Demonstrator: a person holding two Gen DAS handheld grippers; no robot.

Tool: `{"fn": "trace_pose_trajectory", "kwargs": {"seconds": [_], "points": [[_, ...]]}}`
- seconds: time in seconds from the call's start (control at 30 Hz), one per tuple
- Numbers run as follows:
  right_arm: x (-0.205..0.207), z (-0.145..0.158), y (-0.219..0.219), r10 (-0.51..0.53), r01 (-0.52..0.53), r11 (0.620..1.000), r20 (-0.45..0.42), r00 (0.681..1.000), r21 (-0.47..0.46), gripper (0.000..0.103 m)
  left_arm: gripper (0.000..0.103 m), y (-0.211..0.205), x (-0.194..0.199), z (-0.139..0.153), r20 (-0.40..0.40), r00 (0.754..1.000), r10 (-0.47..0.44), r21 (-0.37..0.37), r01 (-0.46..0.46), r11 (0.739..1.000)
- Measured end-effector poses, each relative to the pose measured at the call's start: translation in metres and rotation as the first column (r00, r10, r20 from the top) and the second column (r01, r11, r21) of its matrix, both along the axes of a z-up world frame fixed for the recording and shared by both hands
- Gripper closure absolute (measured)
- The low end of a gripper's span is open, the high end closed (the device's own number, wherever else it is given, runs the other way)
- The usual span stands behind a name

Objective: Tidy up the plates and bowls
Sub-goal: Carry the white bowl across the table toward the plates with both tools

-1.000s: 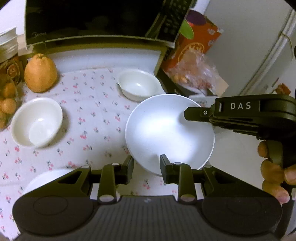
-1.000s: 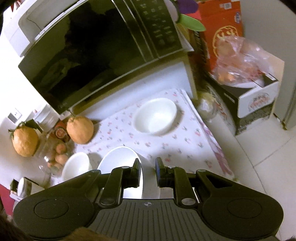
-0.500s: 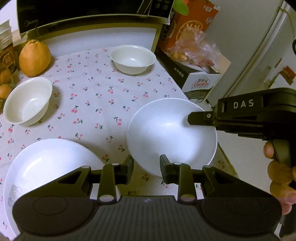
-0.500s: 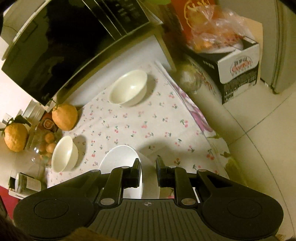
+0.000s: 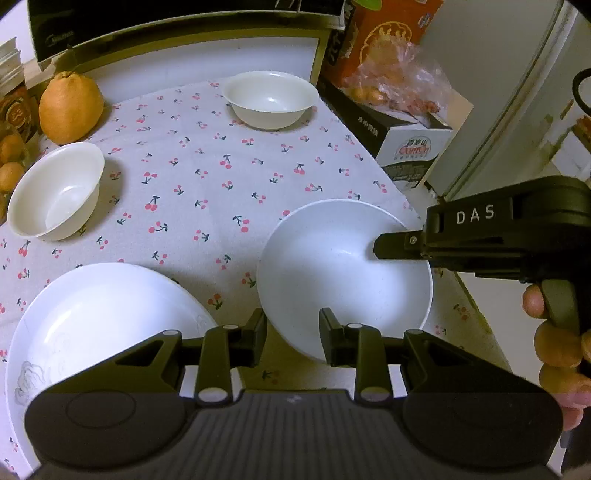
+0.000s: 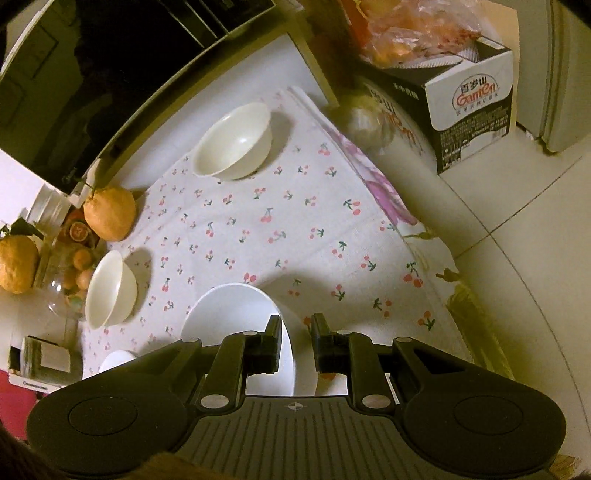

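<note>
A white plate (image 5: pixel 343 273) hangs tilted above the table's right side, its rim clamped by my right gripper (image 6: pixel 294 338), which reaches in from the right in the left wrist view (image 5: pixel 391 247). The same plate shows edge-on in the right wrist view (image 6: pixel 236 314). My left gripper (image 5: pixel 292 334) is open and empty, its fingers just in front of the plate's near rim. A larger white plate (image 5: pixel 96 317) lies on the cherry-print cloth at lower left. Two white bowls sit on the cloth: one at the left (image 5: pixel 55 192), one at the back (image 5: pixel 271 98).
A microwave (image 5: pixel 177 26) stands at the back. A large orange fruit (image 5: pixel 70 107) sits at back left beside a glass jar of small fruit (image 6: pixel 70 269). A cardboard box (image 5: pixel 406 144) with a bag of fruit stands off the table's right edge, beside a fridge (image 5: pixel 517 92).
Both grippers pulled back and lowered with the held plate, from near the back bowl toward the table's front right. The large plate at lower left has come into full view.
</note>
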State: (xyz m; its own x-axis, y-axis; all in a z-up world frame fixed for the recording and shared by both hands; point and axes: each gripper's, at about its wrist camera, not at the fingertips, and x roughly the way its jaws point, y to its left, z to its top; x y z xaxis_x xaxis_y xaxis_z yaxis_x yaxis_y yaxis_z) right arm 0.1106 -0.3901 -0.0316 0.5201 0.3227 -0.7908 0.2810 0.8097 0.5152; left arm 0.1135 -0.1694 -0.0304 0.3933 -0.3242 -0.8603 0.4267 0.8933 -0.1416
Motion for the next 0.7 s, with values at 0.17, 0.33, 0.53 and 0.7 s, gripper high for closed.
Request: {"fn": "trace_pose_trajectory", "kwargs": {"seconds": [0.17,0.33,0.53,0.7], "points": [[0.001,-0.004,-0.003,-0.01,0.011,1.0,-0.011,1.0,0.021,0.085,0.076,-0.001,0.0,-0.002,-0.001,1.0,-0.005,0.01,0.005,1.0],[0.001,-0.006,-0.005,-0.021,0.021,0.999,-0.018,1.0,0.034,0.083,0.074,-0.003,0.001,-0.001,-0.003,1.0,-0.008,0.003,0.008,1.0],[0.001,-0.008,-0.009,-0.035,0.036,0.998,-0.027,0.999,0.052,0.083,0.07,-0.003,0.002,-0.002,-0.004,1.0,-0.01,0.0,0.01,1.0],[0.002,-0.007,-0.011,-0.038,0.04,0.997,-0.03,0.999,0.067,0.082,0.063,-0.003,0.001,0.0,0.005,1.0,-0.016,-0.004,0.016,1.0]]}}
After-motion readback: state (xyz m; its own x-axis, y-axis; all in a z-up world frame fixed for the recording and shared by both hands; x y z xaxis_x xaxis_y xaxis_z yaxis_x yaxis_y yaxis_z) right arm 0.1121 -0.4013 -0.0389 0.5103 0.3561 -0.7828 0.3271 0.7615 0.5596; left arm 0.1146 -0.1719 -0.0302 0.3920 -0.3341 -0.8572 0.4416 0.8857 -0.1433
